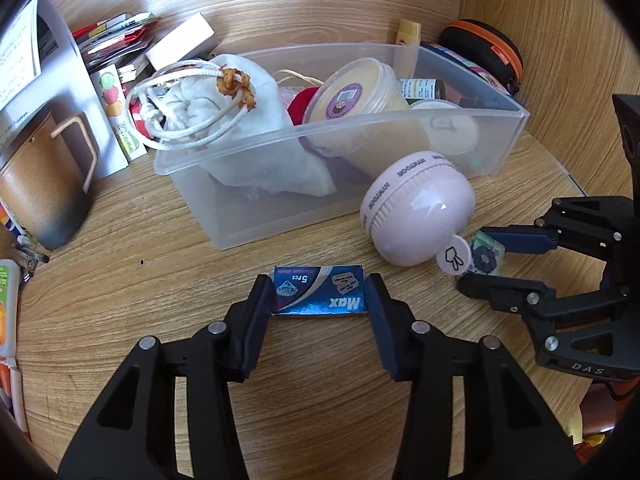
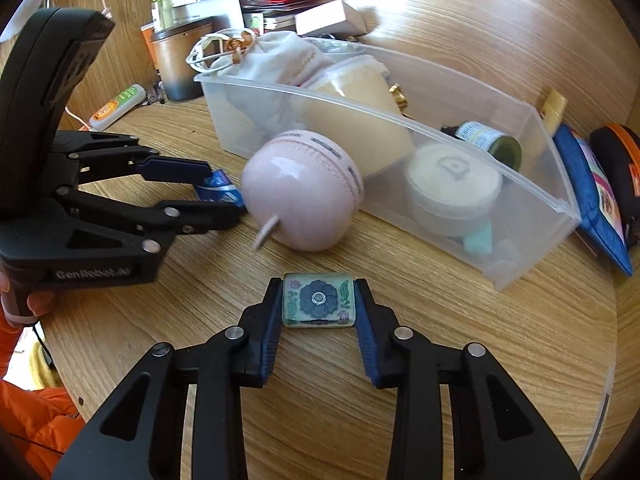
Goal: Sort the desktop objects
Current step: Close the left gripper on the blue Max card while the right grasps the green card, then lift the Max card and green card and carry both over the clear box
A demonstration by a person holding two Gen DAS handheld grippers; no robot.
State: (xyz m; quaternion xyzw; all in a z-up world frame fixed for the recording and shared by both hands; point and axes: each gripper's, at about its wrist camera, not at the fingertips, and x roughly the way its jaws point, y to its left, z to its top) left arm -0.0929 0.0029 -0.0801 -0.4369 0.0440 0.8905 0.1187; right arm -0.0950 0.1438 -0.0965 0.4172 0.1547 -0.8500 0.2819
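Note:
My left gripper [image 1: 320,292] is shut on a small blue "Max" blade box [image 1: 320,290], low over the wooden table; it also shows in the right wrist view [image 2: 220,200] with the box [image 2: 218,188] between its fingers. My right gripper [image 2: 318,300] is shut on a glass tile with a blue flower [image 2: 318,300]; in the left wrist view the gripper [image 1: 480,258] holds the tile [image 1: 486,258] beside a pink round gadget [image 1: 416,212]. The gadget [image 2: 304,192] lies against a clear plastic bin [image 1: 360,120] holding a white drawstring bag [image 1: 224,116], a yellow tub [image 1: 360,92] and small jars.
A brown mug [image 1: 44,184], papers and a white box [image 1: 184,42] stand left and behind the bin. A black and orange case [image 1: 488,48] and a blue pouch [image 2: 592,196] lie to the right of the bin. A white tube [image 2: 118,106] lies at the left. The table's rounded edge [image 2: 608,360] is at the right.

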